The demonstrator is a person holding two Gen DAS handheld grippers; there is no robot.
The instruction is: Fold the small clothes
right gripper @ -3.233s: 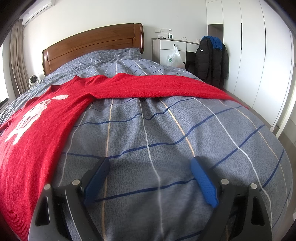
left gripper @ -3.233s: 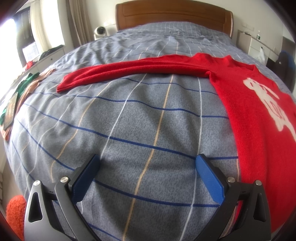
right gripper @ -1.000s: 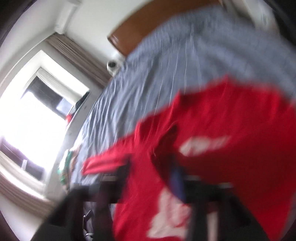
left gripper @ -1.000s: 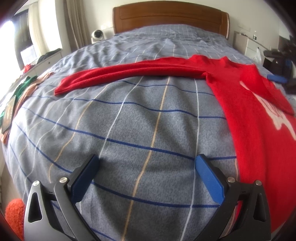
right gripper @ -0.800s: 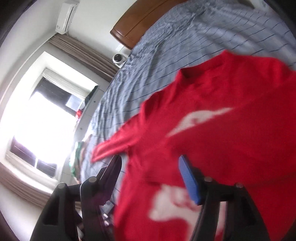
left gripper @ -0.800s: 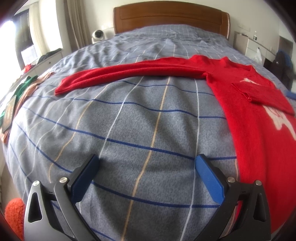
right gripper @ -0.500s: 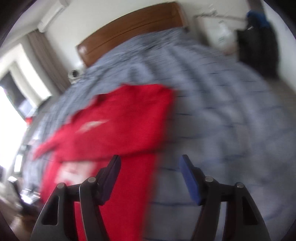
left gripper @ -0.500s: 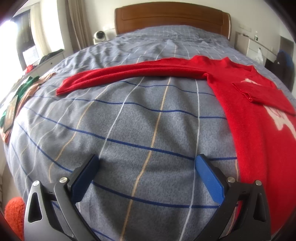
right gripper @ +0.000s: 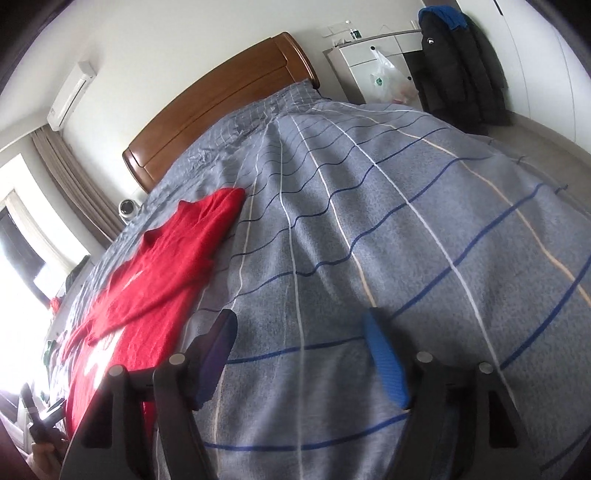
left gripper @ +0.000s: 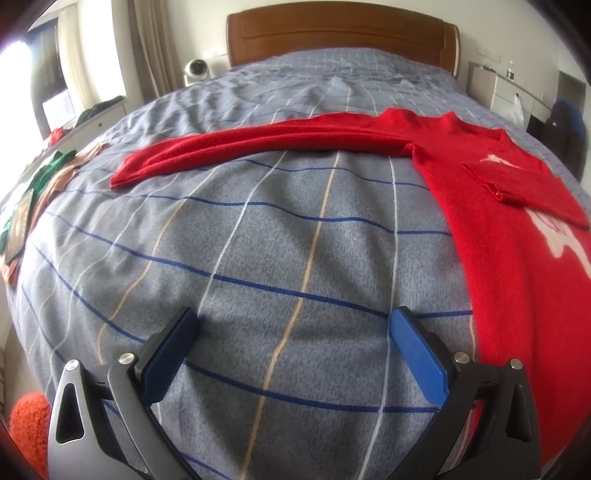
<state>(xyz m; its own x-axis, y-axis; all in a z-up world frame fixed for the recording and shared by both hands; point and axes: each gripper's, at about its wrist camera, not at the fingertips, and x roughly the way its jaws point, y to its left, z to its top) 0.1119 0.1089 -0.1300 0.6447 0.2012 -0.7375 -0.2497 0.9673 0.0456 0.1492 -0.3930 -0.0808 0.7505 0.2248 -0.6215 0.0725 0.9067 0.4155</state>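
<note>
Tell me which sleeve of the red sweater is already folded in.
The sleeve lying across the chest by the white print; the other sleeve stretches flat over the bedspread.

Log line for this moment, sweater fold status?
red sweater: one sleeve folded in, other sleeve outstretched | left gripper: open, empty | right gripper: open, empty

Grey checked duvet [left gripper: 258,236] covers bed, wooden headboard [left gripper: 340,35] behind; small white round device [left gripper: 197,70] beside headboard; green and beige clothes [left gripper: 48,173] at bed's left edge; black jacket [right gripper: 458,62] hanging by white cabinet [right gripper: 373,55]; air conditioner [right gripper: 72,96] high on wall
</note>
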